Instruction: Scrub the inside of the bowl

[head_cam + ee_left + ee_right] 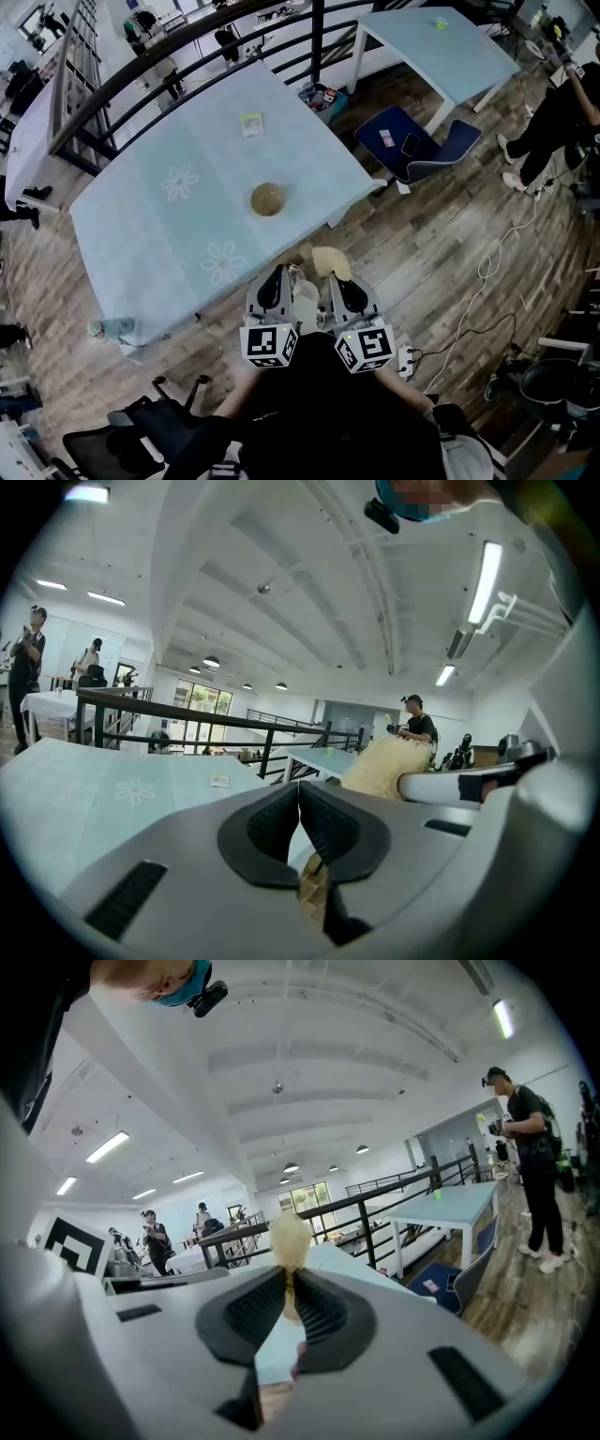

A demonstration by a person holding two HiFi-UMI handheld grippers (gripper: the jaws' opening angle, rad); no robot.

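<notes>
— Bowl sits out in the middle of the counter, and both tools hang at the person's chest, short of the near edge.

— Close in first: the left claw is pinched together at the tips with nothing between the pads, just floor showing through the slit below. Probably it's free so it can steady the bowl.

— And the right claw?

— Clamped on a pale, fluffy scrub pad that sticks up past the tips. Working end out front, ready to go down into the bowl, by the look of it.

— The hands themselves?

— Hidden under the marker cubes and dark sleeves. How deep the pad sits in the grip can't be read either.

— Further out, the bowl stands upright, well apart from both claws. Its inside is too small to judge, dirty or clean.

— Beyond it a small card lies near the far edge, its print unreadable.
</notes>
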